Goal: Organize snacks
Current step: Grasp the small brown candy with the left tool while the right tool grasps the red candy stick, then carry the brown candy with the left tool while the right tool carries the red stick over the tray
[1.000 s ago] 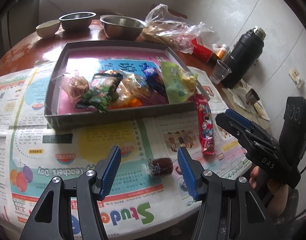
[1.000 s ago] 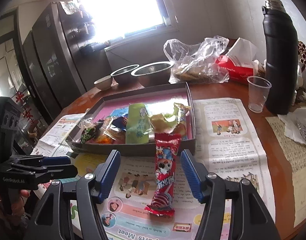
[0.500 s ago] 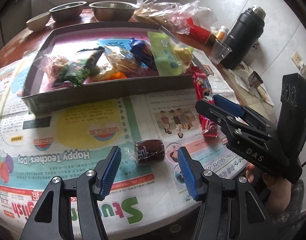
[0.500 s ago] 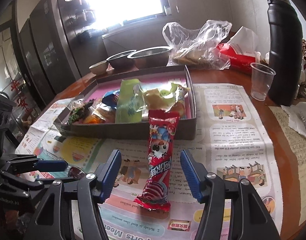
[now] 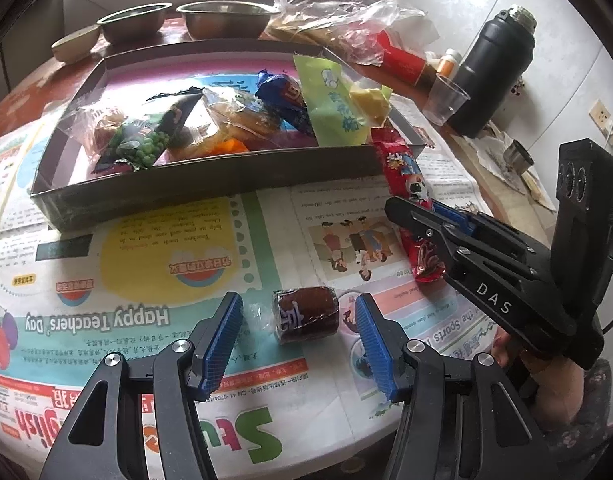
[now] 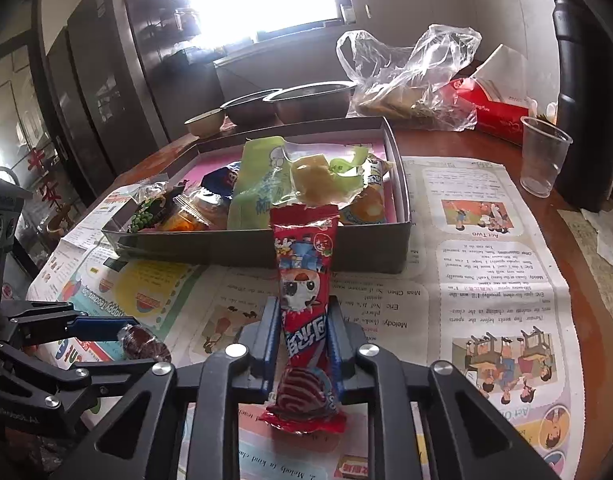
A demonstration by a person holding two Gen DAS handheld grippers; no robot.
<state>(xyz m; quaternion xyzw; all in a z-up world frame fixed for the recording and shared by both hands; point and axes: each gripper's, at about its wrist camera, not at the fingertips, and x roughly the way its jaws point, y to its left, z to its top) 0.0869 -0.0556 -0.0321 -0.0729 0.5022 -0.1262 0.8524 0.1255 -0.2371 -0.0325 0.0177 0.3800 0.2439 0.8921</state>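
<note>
Long red snack packet (image 6: 304,312) lies on the newspaper (image 6: 486,280) near the desk's front edge, its far end propped against the near wall of the grey tray (image 6: 370,248), close to that wall's right corner. Right gripper (image 6: 302,336): jaws have just been closing and now pinch the packet's lower half from both sides.

Small dark brown wrapped sweet (image 5: 306,314) sits on the newspaper to the left of the red packet, nearer the desk's front edge. Left gripper (image 5: 298,336): jaws narrow but not touching, a gap on each side of the sweet; they have just been closing a little.

Tray holds a heap of snacks: green pea pack (image 5: 142,148), blue packet (image 5: 284,98), pale green pouch (image 5: 334,108), orange-filled clear bags.

Beyond the tray's far edge: two steel bowls (image 5: 226,20), a crumpled clear plastic bag (image 5: 346,16). At the desk's right edge: clear plastic cup (image 6: 542,156), black flask (image 5: 494,76).
</note>
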